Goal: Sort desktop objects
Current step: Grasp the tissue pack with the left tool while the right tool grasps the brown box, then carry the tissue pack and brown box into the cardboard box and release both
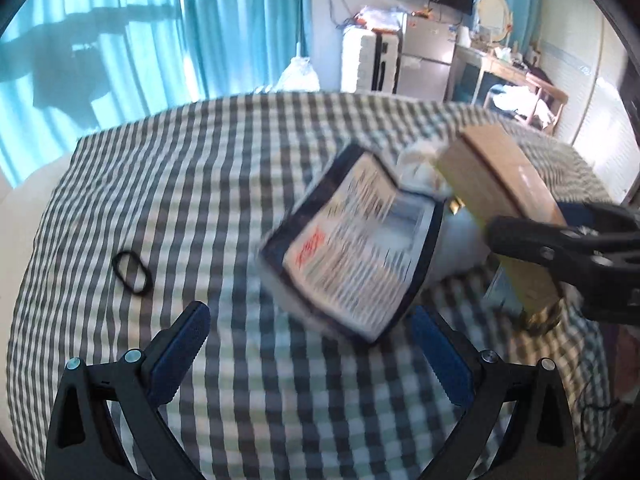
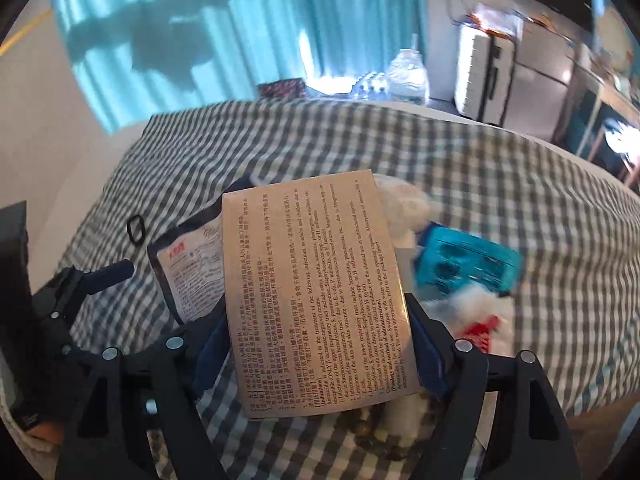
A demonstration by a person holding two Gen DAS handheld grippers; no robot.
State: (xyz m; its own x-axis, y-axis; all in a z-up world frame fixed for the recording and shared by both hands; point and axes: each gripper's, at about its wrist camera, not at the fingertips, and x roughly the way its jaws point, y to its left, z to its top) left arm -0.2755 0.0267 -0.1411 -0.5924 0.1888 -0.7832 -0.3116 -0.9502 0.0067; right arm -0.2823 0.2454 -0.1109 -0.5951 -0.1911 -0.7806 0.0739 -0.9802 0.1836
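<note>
My right gripper (image 2: 316, 316) is shut on a flat tan medicine box (image 2: 312, 280) printed with text, held tilted above the checked tablecloth (image 2: 500, 184). In the left wrist view that box (image 1: 492, 172) and the right gripper (image 1: 536, 220) come in from the right. My left gripper (image 1: 310, 316) is open and empty, just short of a dark-edged sachet (image 1: 352, 248) that lies on a white wad. The sachet (image 2: 188, 276) sits left of the box. A blue box (image 2: 468, 260) and a red-and-white packet (image 2: 480, 328) lie to the right.
A black ring (image 1: 132, 272) lies alone on the cloth to the left. A white wad (image 2: 404, 204) sits behind the tan box, with brown beads (image 2: 372, 436) and a white bottle (image 2: 404, 412) beneath it. Blue curtains and furniture stand beyond the table.
</note>
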